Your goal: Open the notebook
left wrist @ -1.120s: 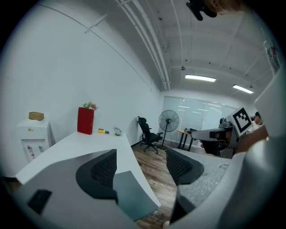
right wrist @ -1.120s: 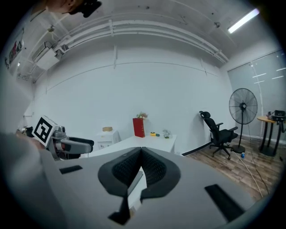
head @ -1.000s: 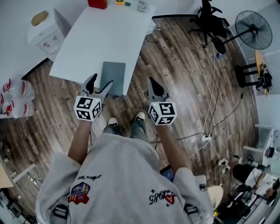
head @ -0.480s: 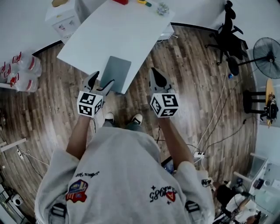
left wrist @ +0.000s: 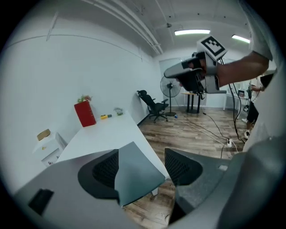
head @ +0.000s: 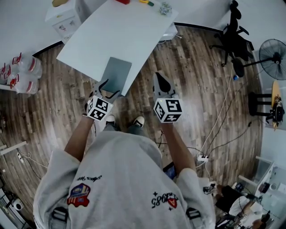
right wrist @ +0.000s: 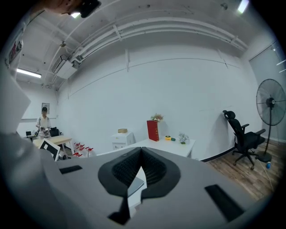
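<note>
A grey notebook (head: pixel 115 75) lies closed at the near edge of the white table (head: pixel 111 31). My left gripper (head: pixel 109 88) is tilted down at its near corner. In the left gripper view the notebook's corner (left wrist: pixel 136 172) sits between the wide jaws of the left gripper (left wrist: pixel 141 154). The jaws are closing, and the pads do not press on the cover. My right gripper (head: pixel 157 77) hovers over the floor just right of the table, jaws shut with nothing in them. In the right gripper view, the right gripper (right wrist: pixel 141 151) has its tips together.
A red box (head: pixel 123 1) and small items stand at the table's far end. A white cabinet (head: pixel 62 18) and bottle packs (head: pixel 20 71) are to the left. An office chair (head: pixel 232 31), a fan (head: pixel 272 51) and floor cables lie to the right.
My left gripper has dropped, rolled and come onto the notebook's near corner. The right gripper shifted only slightly beside the table.
</note>
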Demonstrator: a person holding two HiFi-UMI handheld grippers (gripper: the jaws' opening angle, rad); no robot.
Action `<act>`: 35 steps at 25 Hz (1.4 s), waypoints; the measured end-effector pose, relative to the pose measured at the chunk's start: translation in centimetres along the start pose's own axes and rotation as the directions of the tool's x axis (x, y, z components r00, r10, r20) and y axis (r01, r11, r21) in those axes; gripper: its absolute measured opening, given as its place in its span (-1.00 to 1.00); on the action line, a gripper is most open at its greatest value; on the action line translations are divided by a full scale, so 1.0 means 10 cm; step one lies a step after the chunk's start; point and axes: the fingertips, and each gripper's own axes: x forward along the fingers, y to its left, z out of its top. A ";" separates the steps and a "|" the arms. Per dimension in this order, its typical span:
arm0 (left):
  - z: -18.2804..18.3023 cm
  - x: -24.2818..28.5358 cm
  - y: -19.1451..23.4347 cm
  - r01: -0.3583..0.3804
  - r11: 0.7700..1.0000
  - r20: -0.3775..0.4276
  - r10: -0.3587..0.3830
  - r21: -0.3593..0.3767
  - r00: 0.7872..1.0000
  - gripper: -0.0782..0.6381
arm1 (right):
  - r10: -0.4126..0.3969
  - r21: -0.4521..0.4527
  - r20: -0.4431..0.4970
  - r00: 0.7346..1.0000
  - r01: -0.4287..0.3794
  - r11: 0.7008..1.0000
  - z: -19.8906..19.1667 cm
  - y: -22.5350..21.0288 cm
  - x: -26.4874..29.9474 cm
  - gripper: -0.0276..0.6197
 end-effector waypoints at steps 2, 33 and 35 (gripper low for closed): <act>-0.11 0.09 -0.09 0.015 0.999 -0.028 -0.014 0.039 0.999 0.11 | -0.020 0.001 0.000 1.000 0.020 1.000 -0.03 -0.03 -0.08 -0.91; -0.92 0.96 -0.59 0.088 0.962 -0.282 -0.013 0.257 0.959 -0.20 | -0.268 0.026 -0.050 0.962 0.269 0.963 -0.33 -0.61 -0.94 -0.91; -0.93 0.97 -0.61 0.098 0.953 -0.292 -0.011 0.286 0.956 -0.24 | -0.272 0.029 -0.050 0.961 0.274 0.961 -0.33 -0.61 -0.95 -0.91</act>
